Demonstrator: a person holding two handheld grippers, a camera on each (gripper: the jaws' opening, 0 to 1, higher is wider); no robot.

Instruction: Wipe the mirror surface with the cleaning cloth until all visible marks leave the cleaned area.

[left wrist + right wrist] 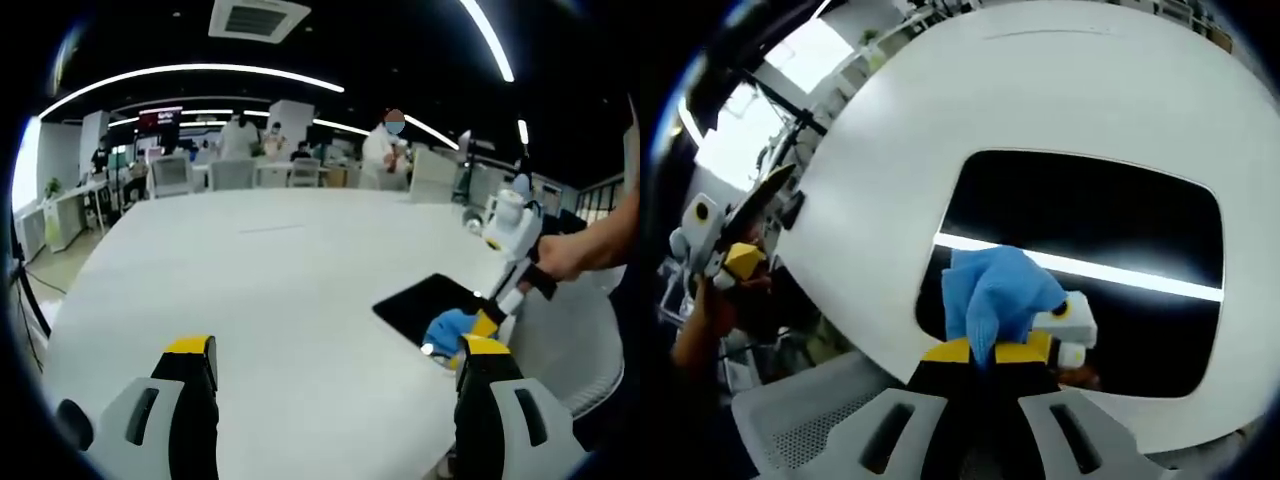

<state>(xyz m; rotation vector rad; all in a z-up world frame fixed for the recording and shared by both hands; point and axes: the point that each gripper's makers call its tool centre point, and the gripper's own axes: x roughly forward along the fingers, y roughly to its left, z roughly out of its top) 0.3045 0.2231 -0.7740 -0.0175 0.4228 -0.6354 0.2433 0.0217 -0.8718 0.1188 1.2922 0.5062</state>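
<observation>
Blue cloth (pixel 992 295) in right jaws hides mirror (pixel 1120 220) patch, left jaws apart

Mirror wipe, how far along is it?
Done: the right gripper has the blue cloth pinched and pressed on the mirror. In hand: wiping its near edge. Left: the rest of the glass; marks are too small to judge. The left gripper hangs open over the table.
</observation>
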